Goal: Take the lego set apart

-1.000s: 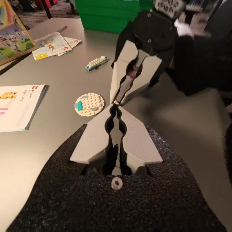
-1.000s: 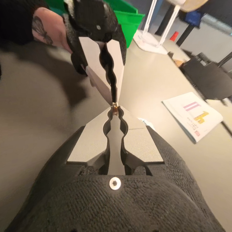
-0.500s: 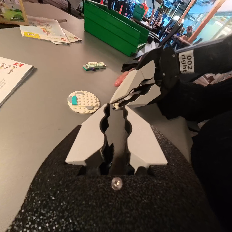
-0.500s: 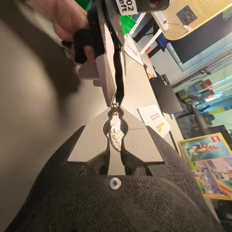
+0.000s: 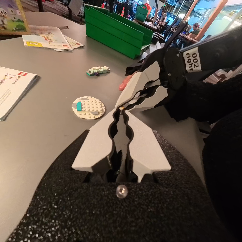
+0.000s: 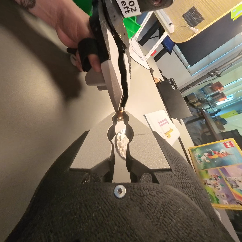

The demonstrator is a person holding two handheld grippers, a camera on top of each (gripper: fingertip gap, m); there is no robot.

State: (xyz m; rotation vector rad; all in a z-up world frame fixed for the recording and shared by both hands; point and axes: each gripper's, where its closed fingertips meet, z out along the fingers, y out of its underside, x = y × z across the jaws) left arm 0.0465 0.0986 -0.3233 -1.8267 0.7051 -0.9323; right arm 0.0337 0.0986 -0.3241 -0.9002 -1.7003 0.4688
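A small stack of tiny lego pieces (image 5: 121, 109), white and tan, sits between the two grippers, which meet tip to tip above the grey table. My left gripper (image 5: 120, 112) is shut on its lower end. My right gripper (image 5: 121, 106) comes in from the right and is shut on its other end. In the right wrist view the right gripper (image 6: 120, 114) pinches the tan part (image 6: 120, 115), and the left gripper (image 6: 121, 107) holds the white part from above. A round white studded plate (image 5: 88, 108) with a teal tile (image 5: 79, 106) lies on the table to the left.
A small pale green and white build (image 5: 98, 70) lies farther back. A green bin (image 5: 115, 34) stands behind it. Booklets (image 5: 13, 89) (image 5: 47, 39) and a lego box (image 6: 220, 170) lie to the left. The plate (image 6: 121, 142) shows between the right fingers. Left and right tips are no more than a few centimetres apart. Both grippers' tips are roughly 8 centimeters from the round white studded plate (image 5: 88, 108).
Both grippers have turned while staying tip to tip. My left jaws stood wider half a second ago and are now closed in on the small piece again.
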